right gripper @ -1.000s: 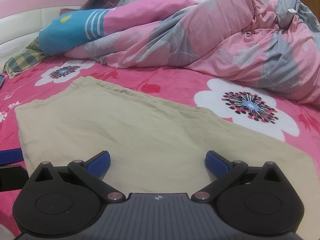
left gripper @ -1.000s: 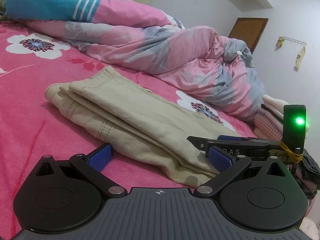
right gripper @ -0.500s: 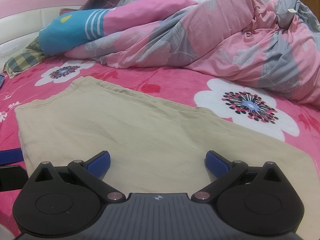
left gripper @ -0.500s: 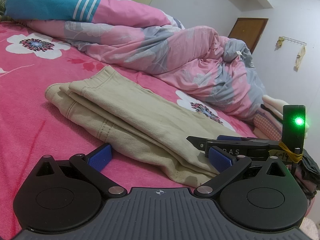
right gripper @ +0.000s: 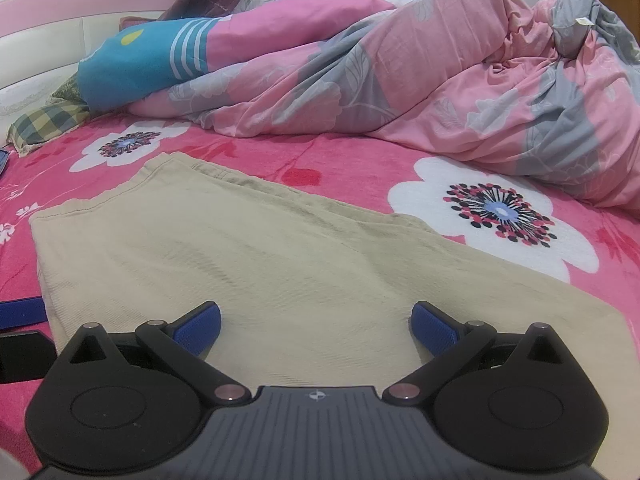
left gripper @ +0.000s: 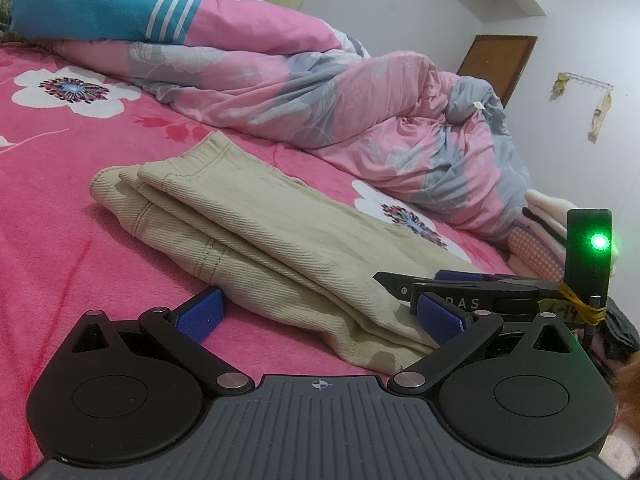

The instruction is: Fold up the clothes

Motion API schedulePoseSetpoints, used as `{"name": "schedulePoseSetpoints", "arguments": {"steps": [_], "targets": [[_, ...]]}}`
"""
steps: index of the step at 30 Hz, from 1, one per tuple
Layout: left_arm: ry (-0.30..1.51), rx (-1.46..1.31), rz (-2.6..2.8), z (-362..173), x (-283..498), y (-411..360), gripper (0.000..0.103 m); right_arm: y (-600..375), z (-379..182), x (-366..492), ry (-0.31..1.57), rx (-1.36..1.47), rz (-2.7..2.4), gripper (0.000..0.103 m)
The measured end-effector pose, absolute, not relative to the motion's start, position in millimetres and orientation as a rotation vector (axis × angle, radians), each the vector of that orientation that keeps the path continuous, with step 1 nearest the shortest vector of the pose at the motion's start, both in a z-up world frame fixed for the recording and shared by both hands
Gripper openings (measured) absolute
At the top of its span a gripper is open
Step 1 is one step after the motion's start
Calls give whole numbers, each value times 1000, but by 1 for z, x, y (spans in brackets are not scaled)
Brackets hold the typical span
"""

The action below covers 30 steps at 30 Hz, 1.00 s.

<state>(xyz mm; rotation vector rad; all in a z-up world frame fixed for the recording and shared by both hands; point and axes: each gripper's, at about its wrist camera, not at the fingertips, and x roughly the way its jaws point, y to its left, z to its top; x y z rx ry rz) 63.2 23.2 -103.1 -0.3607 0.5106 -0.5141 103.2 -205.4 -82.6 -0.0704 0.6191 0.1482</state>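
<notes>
Hovering w/ both jaws wide apart, left gripper (left gripper: pixel 320 314) & right gripper (right gripper: pixel 316 322) sit at the folded beige pants (left gripper: pixel 256 236) on the bed (left gripper: pixel 52 240), soft floppy twill imo, so grab layered edges.

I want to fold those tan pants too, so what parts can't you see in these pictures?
- Right wrist view: the near end of the tan pants is hidden behind the right gripper.
- Left wrist view: their far right end is covered by the right gripper.
- Garment type: folded, cannot confirm.
</notes>
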Motion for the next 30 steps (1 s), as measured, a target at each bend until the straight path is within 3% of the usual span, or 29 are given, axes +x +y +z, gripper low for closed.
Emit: {"name": "schedulePoseSetpoints", "arguments": {"steps": [30], "targets": [[514,-358,-507,-102,63,21,103,-201,-84,102,623,-64,126,103]]}}
